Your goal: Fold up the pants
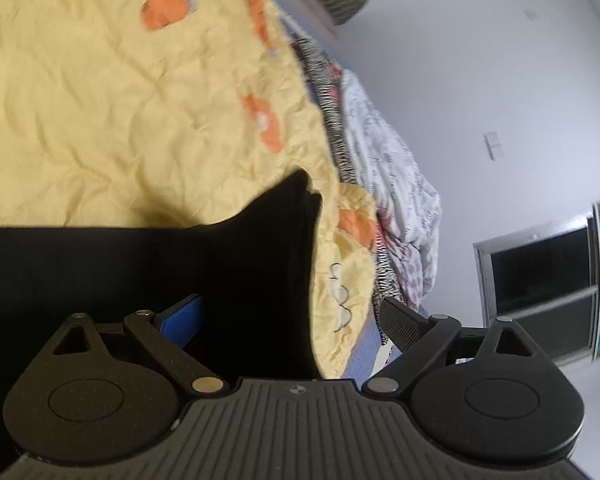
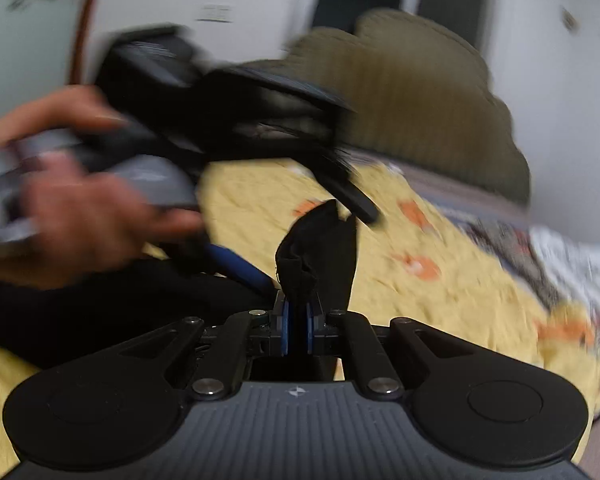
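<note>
We pinch a bunch of the black pants (image 2: pixel 320 256) in our right gripper (image 2: pixel 299 326); our left gripper (image 1: pixel 292 320) stands spread over them near the yellow bedspread's (image 1: pixel 100 100) edge.

The left gripper (image 1: pixel 296 316) spreads its fingers (image 1: pixel 182 318) wide over black pants (image 1: pixel 220 264) lying on a yellow quilt (image 1: pixel 100 100) on the bed.

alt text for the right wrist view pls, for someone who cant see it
The right gripper is shut on a bunched fold of black pants above a yellow quilt with orange patches. At left, blurred by motion, a hand holds the left gripper, jaws apart.
</note>
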A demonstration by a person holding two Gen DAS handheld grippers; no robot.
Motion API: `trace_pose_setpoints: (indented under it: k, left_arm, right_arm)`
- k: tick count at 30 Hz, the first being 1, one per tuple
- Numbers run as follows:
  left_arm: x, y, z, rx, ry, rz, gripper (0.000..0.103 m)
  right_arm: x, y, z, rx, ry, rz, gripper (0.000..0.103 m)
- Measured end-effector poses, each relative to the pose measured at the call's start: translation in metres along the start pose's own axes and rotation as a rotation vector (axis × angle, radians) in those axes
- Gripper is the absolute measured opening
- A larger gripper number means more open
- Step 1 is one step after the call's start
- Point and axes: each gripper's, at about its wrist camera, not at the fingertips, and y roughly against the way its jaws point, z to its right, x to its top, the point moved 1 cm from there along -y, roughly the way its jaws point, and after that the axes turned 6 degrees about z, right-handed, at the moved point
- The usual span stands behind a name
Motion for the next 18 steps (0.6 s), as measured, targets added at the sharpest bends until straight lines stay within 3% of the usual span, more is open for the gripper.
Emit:
trace_pose_setpoints:
  k: [2, 3, 4, 12, 18]
  left_arm:
    - [-0.003, -0.003, -0.006, 0.018, 0.01, -0.019, 0.056]
    - [-0.005, -0.002, -0.009, 0.037, 0.01, -0.027, 0.029]
    - [-0.006, 0.0, -0.012, 0.066, 0.005, -0.026, 0.014]
    - [-0.025, 0.043, -0.003, 0.183, -0.148, 0.095, 0.008]
    - [-0.054, 0.12, 0.005, 0.404, -0.365, 0.243, 0.005]
  right_arm:
    - [-0.001, 0.001, -0.012, 0.005, 0.063, 0.01, 0.008]
    - [-0.002, 0.0, -0.016, 0.0, 0.088, 0.01, 0.008]
    - [-0.004, -0.002, -0.02, -0.011, 0.108, 0.005, 0.008]
    - [-0.007, -0.024, -0.046, -0.018, 0.159, -0.039, 0.013]
    - [0.015, 0.0, -0.086, 0.117, 0.173, 0.049, 0.011]
